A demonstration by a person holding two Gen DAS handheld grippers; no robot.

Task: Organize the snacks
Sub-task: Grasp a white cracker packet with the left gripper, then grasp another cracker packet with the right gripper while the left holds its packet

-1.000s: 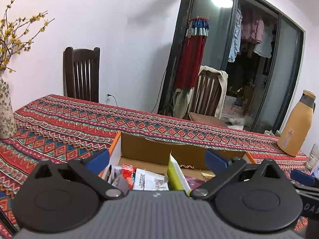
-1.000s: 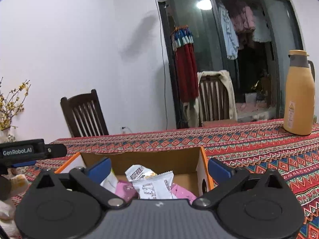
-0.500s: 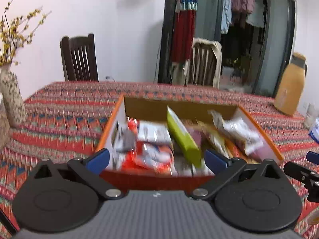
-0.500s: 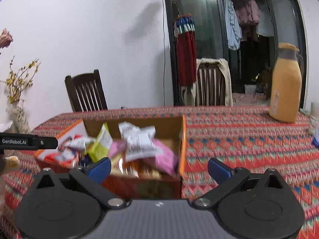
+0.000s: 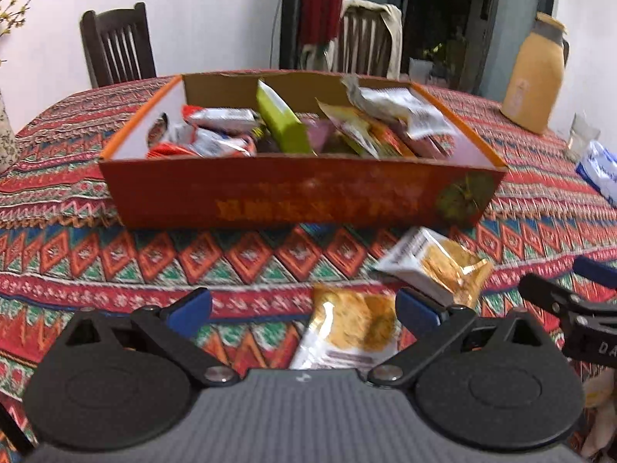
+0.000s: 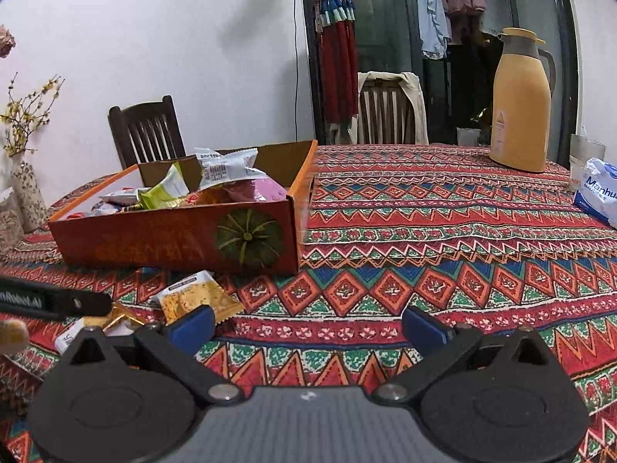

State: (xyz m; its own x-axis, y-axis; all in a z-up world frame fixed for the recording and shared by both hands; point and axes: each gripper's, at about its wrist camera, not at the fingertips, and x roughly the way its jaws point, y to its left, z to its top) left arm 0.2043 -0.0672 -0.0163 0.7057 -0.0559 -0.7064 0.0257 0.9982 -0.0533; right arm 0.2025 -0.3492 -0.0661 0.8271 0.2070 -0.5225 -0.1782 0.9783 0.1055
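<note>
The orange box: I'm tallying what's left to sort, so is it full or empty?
Nearly full: the orange box holds snack packets up to its rim; two gold packets lie outside.

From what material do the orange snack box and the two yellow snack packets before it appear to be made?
The orange snack box looks like cardboard: a plain brown inner wall, a matte printed outside, thin straight folded edges. The two yellow snack packets seem to be thin plastic or foil film: glossy, creased, with crimped ends. Motion blur leaves the exact film uncertain.

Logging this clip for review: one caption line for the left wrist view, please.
Open left claw over two gold-and-white snack packets lying on the patterned tablecloth before the full orange cardboard box.
</note>
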